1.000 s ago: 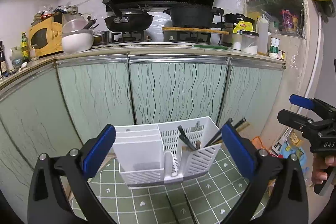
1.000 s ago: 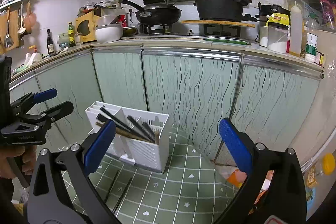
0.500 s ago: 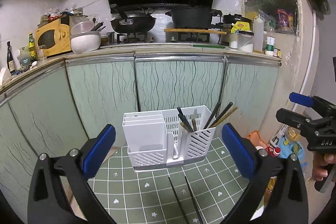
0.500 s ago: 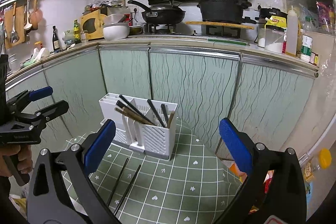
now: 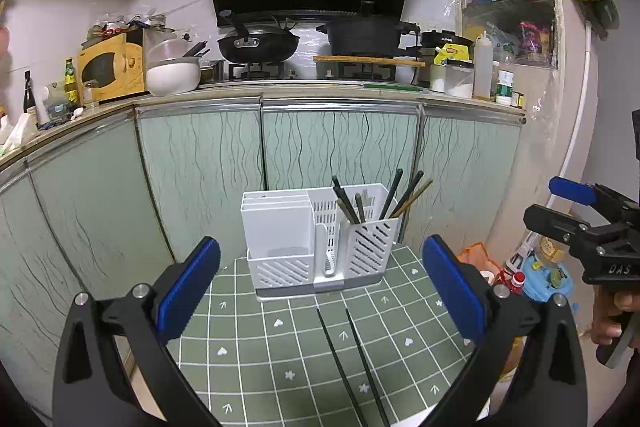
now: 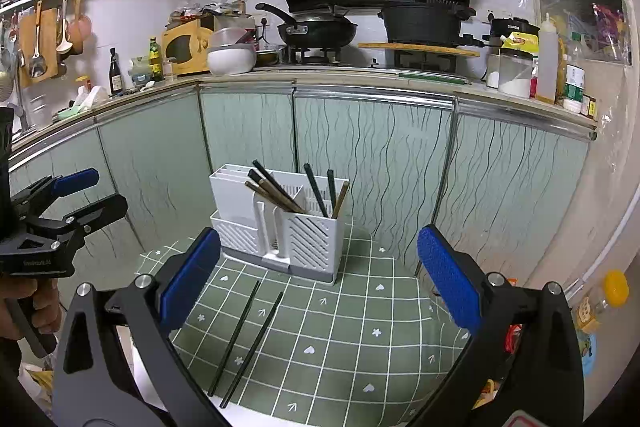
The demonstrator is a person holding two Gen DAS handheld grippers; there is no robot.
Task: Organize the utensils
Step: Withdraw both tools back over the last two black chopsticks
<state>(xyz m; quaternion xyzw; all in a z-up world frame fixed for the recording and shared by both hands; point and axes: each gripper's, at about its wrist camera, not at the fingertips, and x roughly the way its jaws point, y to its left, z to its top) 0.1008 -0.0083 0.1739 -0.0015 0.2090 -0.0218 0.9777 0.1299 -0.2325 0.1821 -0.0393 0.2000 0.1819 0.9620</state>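
Observation:
A white slotted utensil holder [image 5: 318, 239] stands at the far side of a small table with a green checked cloth [image 5: 280, 347]; it also shows in the right wrist view [image 6: 280, 227]. Several dark and wooden chopsticks [image 5: 384, 197] stand in its right compartment. Two black chopsticks [image 5: 352, 359] lie loose on the cloth in front of it, also in the right wrist view [image 6: 248, 339]. My left gripper [image 5: 320, 291] is open and empty, held above the cloth short of the holder. My right gripper [image 6: 318, 279] is open and empty, likewise back from the holder.
Green cabinet doors [image 5: 340, 147] rise right behind the table. The counter above holds a wok [image 5: 258, 45], a black pot [image 5: 362, 35], a white bowl [image 5: 172, 77] and jars. Toys and bags [image 5: 548, 275] lie on the floor to the right.
Both grippers have pulled back and up from the holder, so it looks smaller and farther. The two loose chopsticks on the cloth have come into view. Both grippers stay open.

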